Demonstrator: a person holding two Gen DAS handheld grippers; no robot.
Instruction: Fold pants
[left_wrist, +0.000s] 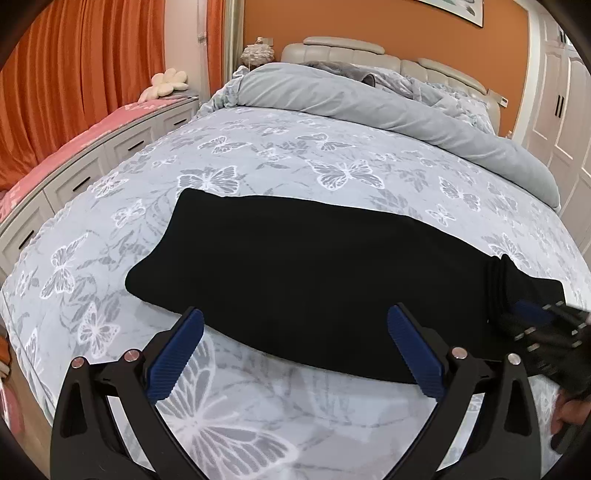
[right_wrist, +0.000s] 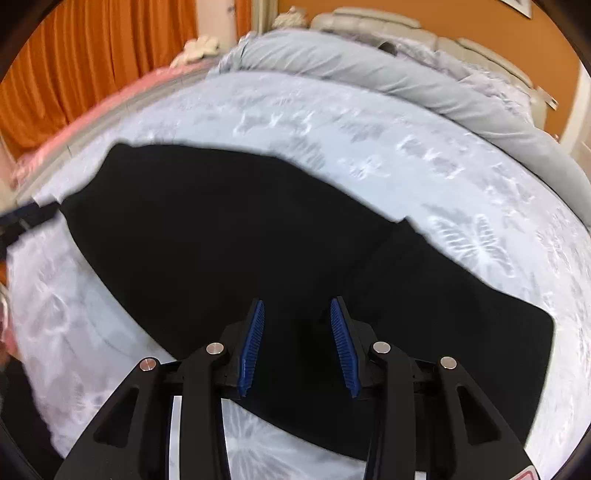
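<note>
Parted right tool (right_wrist: 297, 345) over black pants (right_wrist: 229, 236)

There was 1 pair of black pants (left_wrist: 295, 266) on 1 bed (left_wrist: 277, 162), plus 1 rolled grey duvet (left_wrist: 388, 107), 1 flower-shaped cushion (left_wrist: 168, 83) and 2 grippers, left gripper (left_wrist: 295, 350) and right gripper (right_wrist: 297, 347) (2 blue pads apiece). Approx. 4 drawer fronts (left_wrist: 122, 144) showed, possibly more.

The right wrist view is smeared: bed (right_wrist: 369, 122) print unreadable. Pants (left_wrist: 295, 280) show no seams, solid black. Right hand-held gripper (left_wrist: 546, 314) is blurred, perhaps touching the cuff
</note>
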